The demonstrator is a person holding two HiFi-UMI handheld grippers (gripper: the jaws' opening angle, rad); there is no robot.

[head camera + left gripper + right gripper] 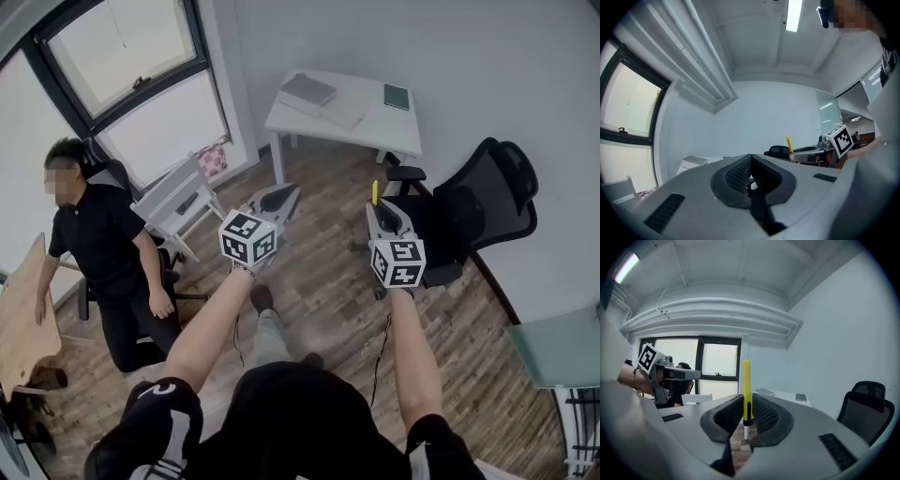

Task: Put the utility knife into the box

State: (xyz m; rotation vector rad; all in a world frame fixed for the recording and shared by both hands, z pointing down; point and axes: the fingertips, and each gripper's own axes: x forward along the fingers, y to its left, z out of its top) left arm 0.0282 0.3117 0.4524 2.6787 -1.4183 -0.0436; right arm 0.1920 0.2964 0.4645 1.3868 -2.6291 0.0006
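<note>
A yellow utility knife (746,389) stands upright between the pads of my right gripper (746,404), which is shut on it. In the head view the knife's yellow tip (375,192) pokes up from the right gripper (382,208), held in the air above the wooden floor. My left gripper (281,197) hangs beside it at about the same height. Its tips (750,160) meet with nothing between them. From the left gripper view the knife (789,143) shows off to the right. No box is plainly in sight.
A white desk (361,131) stands ahead by the wall with a flat grey item (307,89) and a dark book (397,97). A black office chair (478,202) is at the right. A person sits at the left (98,248) near a small white table (173,202).
</note>
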